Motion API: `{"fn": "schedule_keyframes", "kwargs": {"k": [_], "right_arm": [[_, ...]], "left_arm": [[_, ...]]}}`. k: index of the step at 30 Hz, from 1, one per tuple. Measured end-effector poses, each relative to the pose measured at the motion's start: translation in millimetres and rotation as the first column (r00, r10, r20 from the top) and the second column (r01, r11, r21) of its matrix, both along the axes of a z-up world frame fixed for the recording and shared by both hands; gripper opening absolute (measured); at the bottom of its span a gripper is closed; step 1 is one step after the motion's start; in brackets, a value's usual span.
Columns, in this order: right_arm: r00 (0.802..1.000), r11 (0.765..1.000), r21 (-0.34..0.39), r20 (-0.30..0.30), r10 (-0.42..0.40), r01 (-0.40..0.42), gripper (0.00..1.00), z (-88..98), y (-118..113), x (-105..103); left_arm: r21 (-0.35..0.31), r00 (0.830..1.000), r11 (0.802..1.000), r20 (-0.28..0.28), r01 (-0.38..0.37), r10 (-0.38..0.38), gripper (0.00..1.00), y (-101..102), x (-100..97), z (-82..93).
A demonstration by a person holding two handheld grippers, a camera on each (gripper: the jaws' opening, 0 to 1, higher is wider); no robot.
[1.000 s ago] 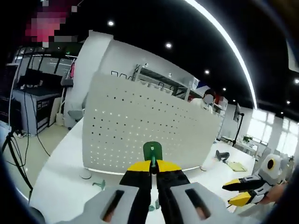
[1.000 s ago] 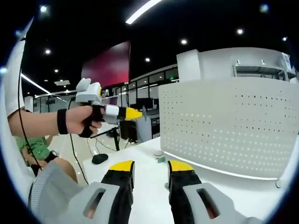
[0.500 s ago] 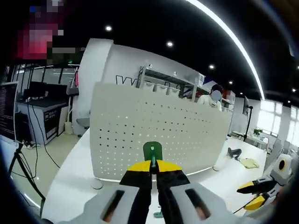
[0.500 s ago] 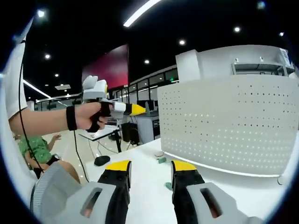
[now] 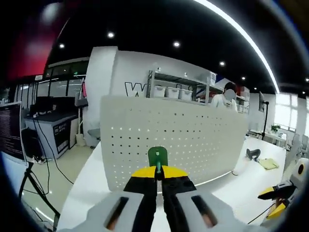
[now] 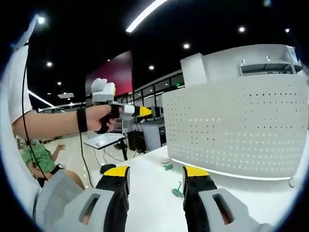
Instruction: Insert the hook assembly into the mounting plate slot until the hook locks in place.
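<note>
My left hand-held gripper (image 5: 158,175) has its jaws pinched together on the green hook assembly (image 5: 157,156), whose rounded green tab stands up just past the yellow tips. Straight ahead of it stands the mounting plate (image 5: 174,140), a white perforated panel upright on the white worktop (image 5: 89,181), apart from the hook; I judge the approach is under way and insertion has not begun. In the right gripper view my right hand-held gripper (image 6: 156,178) rides low over the worktop with its jaws wide apart and nothing between them, the plate to its right, and the left one held up in a hand (image 6: 99,117) off to the left. Two small green pieces (image 6: 177,192) lie on the worktop near the plate's foot. The risk I see is alignment: the holes are many and small, so the hook could meet the wrong one or strike the plate face, twist in the pinch, or push the free-standing plate backward, since the right gripper is not steadying it.
</note>
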State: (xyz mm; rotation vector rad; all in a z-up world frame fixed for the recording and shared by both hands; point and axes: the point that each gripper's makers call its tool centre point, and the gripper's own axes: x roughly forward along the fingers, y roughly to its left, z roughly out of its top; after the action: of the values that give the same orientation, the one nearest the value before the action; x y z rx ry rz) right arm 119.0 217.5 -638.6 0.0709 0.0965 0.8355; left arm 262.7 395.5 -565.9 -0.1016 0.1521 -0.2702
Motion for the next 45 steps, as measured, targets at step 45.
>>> {"fn": "schedule_keyframes", "kwargs": {"k": [45], "right_arm": [[1.0,1.0,0.022,0.0,-0.015,0.015,0.44,-1.9,-5.7,-10.2]], "left_arm": [[0.089,0.997,0.994,0.043,-0.071,0.067,0.02,10.0,73.6,33.0]]}}
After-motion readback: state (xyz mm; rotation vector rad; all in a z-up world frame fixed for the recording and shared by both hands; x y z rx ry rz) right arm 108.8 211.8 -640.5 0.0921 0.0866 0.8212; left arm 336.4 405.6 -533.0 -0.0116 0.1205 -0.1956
